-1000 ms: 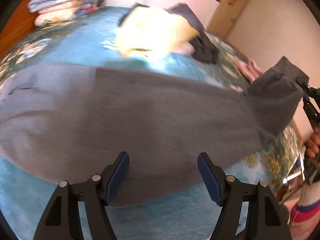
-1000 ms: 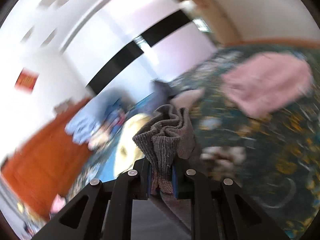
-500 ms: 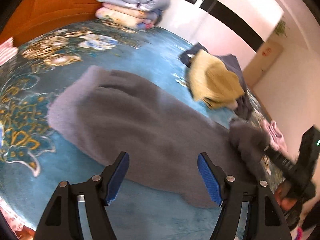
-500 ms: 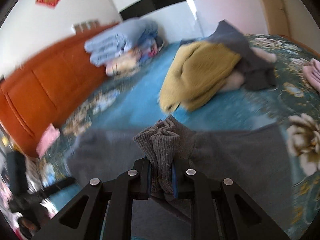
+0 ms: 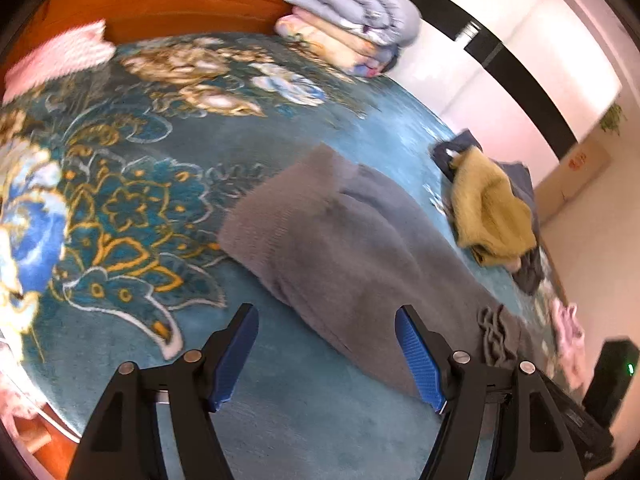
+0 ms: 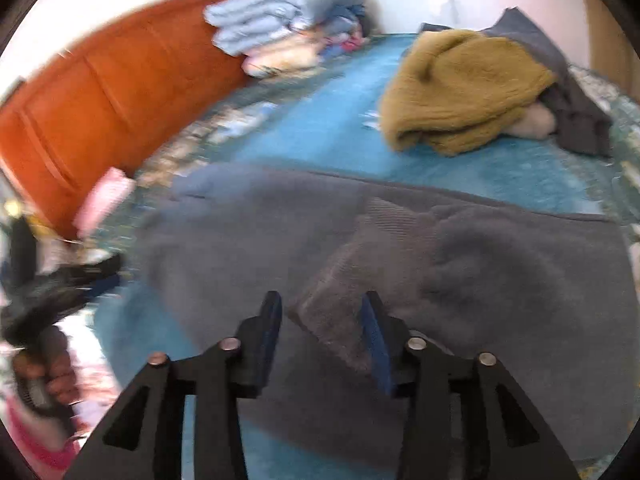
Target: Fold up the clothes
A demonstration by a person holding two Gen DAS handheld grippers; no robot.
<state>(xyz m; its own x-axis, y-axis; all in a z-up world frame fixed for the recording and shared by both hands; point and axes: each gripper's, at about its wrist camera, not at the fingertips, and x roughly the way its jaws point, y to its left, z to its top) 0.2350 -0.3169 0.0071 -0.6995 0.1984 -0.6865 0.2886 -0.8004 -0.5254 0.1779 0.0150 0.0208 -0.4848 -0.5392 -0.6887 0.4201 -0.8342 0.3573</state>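
Observation:
A grey knit garment lies spread on the blue floral bedspread. It also fills the middle of the right wrist view. One grey sleeve is folded over onto the body, its cuff lying between the right jaws. My right gripper is open just above that cuff. My left gripper is open and empty, low over the garment's near edge. The bunched cuff also shows in the left wrist view.
A pile with a mustard sweater and dark grey clothes lies beyond the garment. Folded blankets are stacked against the orange headboard. Pink clothes lie at the bed's right. A pink cloth lies by the headboard.
My right gripper carried the grey sleeve across onto the garment's body, lowered it and opened, letting it go. My left gripper stayed open while its view swung left over the bed.

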